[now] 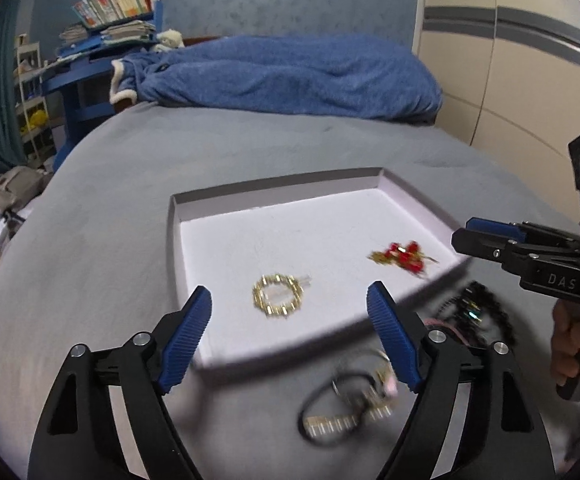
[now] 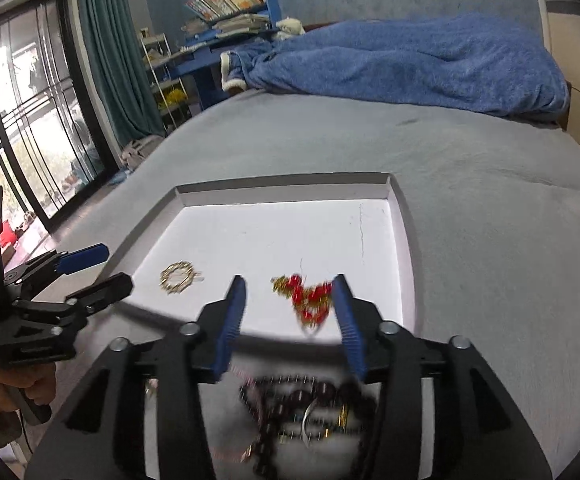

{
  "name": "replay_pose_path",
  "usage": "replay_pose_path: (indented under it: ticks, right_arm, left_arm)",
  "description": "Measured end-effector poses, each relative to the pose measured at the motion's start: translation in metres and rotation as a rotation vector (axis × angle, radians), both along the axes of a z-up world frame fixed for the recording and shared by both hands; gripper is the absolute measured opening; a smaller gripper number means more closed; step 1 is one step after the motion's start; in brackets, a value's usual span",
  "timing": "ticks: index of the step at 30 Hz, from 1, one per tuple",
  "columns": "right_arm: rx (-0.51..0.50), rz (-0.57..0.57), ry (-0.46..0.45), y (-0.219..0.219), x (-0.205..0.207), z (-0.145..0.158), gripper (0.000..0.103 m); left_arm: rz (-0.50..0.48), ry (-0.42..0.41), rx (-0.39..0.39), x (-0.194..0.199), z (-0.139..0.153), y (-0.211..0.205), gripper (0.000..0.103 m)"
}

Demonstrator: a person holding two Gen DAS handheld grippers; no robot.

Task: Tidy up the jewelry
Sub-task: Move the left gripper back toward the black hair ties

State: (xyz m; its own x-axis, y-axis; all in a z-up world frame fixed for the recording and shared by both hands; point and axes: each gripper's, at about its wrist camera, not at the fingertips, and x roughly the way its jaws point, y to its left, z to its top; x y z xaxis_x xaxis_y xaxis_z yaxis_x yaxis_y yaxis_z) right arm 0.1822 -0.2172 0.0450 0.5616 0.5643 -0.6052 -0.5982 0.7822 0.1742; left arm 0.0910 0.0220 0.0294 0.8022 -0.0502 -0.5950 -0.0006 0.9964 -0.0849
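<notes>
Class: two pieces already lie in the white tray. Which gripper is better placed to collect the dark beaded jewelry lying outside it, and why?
Probably the right gripper: open and empty, it sits directly above the dark beaded jewelry. The left gripper, also open, lines up with the gold-and-black piece beside the tray.

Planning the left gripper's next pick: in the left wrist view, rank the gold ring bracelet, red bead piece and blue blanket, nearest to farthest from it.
From the left gripper:
1. Gold ring bracelet, in the tray straight ahead.
2. Red bead piece, at the tray's right side.
3. Blue blanket, across the bed's far end.
</notes>
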Motion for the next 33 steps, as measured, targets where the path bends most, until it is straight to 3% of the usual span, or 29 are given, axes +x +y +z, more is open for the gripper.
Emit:
replay_pose_path:
  ticks: [7, 10, 14, 17, 25, 33]
  right_arm:
    - [0.04, -0.044, 0.013, -0.04, -0.039, -0.011, 0.067]
    - [0.036, -0.071, 0.046, -0.054, -0.047, -0.024, 0.067]
    - [0.052, -0.106, 0.087, -0.068, -0.052, -0.036, 0.068]
    - [0.054, -0.119, 0.072, -0.068, -0.054, -0.036, 0.076]
    - [0.039, -0.102, 0.039, -0.066, -0.063, -0.036, 0.076]
    - [0.016, -0.111, 0.05, -0.065, -0.063, -0.039, 0.076]
  left_arm:
    - [-0.001, 0.003, -0.028, -0.049, -0.016, 0.002, 0.085]
    - [0.017, 0.0, -0.04, -0.057, -0.021, 0.002, 0.085]
    - [0.034, -0.048, -0.026, -0.067, -0.017, -0.003, 0.085]
    - [0.049, -0.087, -0.007, -0.072, -0.013, -0.005, 0.085]
    - [0.086, -0.076, -0.016, -0.072, -0.014, 0.0, 0.089]
    - [0.049, -0.074, 0.009, -0.069, -0.017, -0.007, 0.088]
